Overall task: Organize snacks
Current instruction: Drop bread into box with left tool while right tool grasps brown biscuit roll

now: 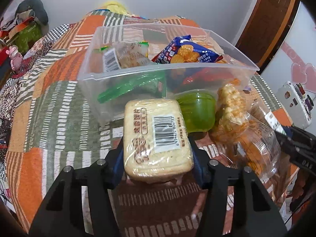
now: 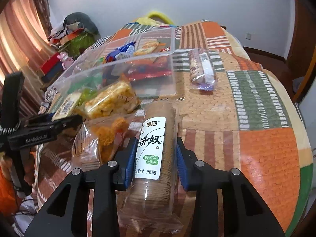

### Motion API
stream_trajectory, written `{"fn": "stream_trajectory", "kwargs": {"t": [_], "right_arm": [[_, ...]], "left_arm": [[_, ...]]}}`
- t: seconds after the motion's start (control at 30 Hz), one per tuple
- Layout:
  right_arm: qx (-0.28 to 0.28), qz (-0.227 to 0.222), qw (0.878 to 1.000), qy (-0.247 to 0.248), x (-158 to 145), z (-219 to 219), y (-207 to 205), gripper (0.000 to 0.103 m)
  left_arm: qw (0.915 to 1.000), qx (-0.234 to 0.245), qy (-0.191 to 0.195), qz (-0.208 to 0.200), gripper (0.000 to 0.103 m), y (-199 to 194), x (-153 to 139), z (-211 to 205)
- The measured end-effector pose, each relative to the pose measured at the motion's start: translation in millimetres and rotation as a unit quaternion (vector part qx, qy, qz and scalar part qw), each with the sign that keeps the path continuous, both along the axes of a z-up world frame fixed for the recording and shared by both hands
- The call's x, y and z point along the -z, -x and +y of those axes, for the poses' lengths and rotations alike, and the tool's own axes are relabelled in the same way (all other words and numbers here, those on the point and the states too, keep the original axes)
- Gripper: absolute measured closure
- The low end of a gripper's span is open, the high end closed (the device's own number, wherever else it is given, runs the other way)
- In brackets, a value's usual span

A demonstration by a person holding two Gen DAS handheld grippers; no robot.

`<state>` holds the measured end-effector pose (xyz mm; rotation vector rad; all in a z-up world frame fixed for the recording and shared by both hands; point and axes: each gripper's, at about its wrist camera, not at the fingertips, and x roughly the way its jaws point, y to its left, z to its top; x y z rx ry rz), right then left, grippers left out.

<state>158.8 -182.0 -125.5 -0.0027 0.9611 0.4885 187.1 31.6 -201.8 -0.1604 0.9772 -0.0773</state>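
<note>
Both jaws are closed on packs over the bed: the left gripper [image 1: 158, 154] clamps the pale biscuit pack [image 1: 157, 136], the right gripper [image 2: 156, 162] the brown cracker sleeve [image 2: 153, 154]. The clear bin [image 1: 167, 65] lies just ahead; lift clear of its near rim before releasing, one pack at a time.

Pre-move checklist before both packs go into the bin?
1. Left gripper shut on the pale biscuit pack: ok.
2. Right gripper shut on the brown cracker sleeve: ok.
3. Clear bin upright, top open: ok.
4. Free room inside the bin: cannot tell, snacks already fill much of it.
5. Path to the bin: not ok, green cup and puffed-rice pack lie in front.
</note>
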Motion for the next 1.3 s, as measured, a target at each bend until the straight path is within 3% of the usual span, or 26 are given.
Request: {"fn": "stream_trajectory", "kwargs": {"t": [0.43, 0.7, 1.0, 1.3], "right_arm": [[0.007, -0.059, 0.998, -0.023, -43.5, -3.2, -8.6, 0.069], [0.000, -0.101, 0.994, -0.040, -71.6, 13.9, -29.5, 0.069], [0.001, -0.123, 0.992, -0.039, -81.0, 34.5, -61.9, 0.069], [0.004, -0.101, 0.995, -0.016, -57.6, 53.4, -100.5, 0.071]], "left_arm": [[0.9975, 0.002, -0.012, -0.070, 0.048, 28.7, -58.9, -3.5], [0.9922, 0.003, -0.015, -0.124, 0.048, 4.9, -99.5, -3.8], [0.9902, -0.008, -0.012, -0.139, 0.048, -42.7, -103.5, 0.7], [0.9927, -0.014, -0.016, -0.119, 0.048, -90.4, -82.5, 7.5]]}}
